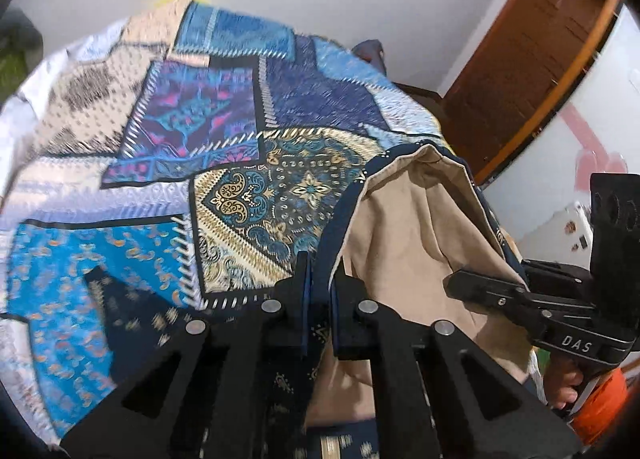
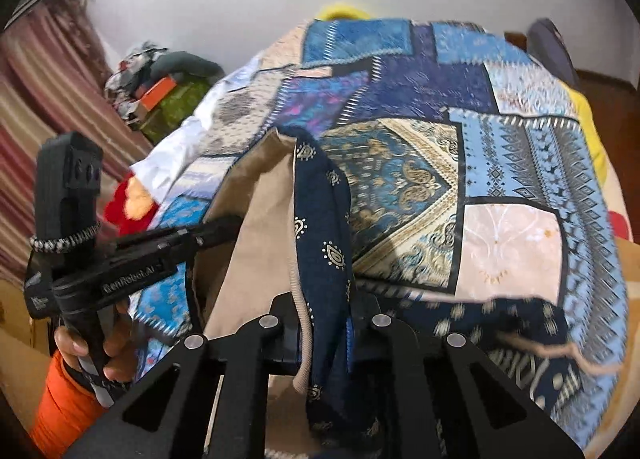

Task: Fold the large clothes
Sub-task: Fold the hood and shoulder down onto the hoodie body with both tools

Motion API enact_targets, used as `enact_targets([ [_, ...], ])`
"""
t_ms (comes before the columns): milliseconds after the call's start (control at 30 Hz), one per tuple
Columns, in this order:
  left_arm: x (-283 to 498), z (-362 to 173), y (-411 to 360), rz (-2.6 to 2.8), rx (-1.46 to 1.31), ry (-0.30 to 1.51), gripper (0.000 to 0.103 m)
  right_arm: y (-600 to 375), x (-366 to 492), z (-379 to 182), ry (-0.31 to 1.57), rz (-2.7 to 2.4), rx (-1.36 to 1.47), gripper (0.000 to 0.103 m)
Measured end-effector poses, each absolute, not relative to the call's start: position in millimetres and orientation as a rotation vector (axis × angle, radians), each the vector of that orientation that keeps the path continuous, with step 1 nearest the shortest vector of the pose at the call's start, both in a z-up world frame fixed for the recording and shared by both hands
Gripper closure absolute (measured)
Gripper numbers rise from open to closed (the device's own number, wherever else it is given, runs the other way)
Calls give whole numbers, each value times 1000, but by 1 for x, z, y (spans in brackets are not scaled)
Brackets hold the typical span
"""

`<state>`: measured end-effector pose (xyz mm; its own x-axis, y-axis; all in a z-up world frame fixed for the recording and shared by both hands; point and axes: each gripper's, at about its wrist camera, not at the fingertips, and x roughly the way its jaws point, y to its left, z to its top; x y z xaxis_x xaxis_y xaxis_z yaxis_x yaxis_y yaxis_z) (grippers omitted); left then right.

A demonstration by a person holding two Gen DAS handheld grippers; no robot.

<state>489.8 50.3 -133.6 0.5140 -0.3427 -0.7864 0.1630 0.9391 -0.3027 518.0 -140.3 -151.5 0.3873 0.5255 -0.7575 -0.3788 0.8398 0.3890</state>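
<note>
A navy garment with a gold paisley print (image 2: 324,219) and a beige lining (image 1: 400,227) is lifted above a bed. Its navy hem runs between the fingers of my left gripper (image 1: 320,285), which is shut on it. My right gripper (image 2: 326,313) is shut on a bunched navy fold with a beige corded edge. From the left wrist, the right gripper (image 1: 454,283) appears at the right, its tip against the beige lining, with a hand (image 1: 560,383) on its handle. From the right wrist, the left gripper (image 2: 234,225) reaches into the lining from the left.
A blue patchwork bedspread (image 1: 200,119) covers the bed under the garment. A pile of clothes and boxes (image 2: 160,75) sits at the far left, beside a striped curtain (image 2: 40,107). A brown wooden door (image 1: 520,71) stands at the right. An orange sleeve (image 2: 60,403) shows low down.
</note>
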Motion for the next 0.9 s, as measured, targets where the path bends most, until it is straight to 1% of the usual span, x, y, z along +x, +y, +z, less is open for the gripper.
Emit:
enact_targets([
  [133,447,-117,47,-303,-110,964,96,-140,478,-135,1012,603,140,92],
  [300,402,-122,48,-285,-42,980,96,-135,425,-129,1009,604,74,91],
  [533,349,-149,51,-271,16,1037,96,-126,371,-146,1066,607,9,91],
  [667,326,-169,54,-262,15,1080,94,-122,350,-159,1140,615,-36,91],
  [833,304,-190,59,-248,2,1122,93,-121,331,-166,1148,592,-127,90],
  [900,295,-197,60,-239,8,1135,87,-123,323,-165,1133,587,-149,89],
])
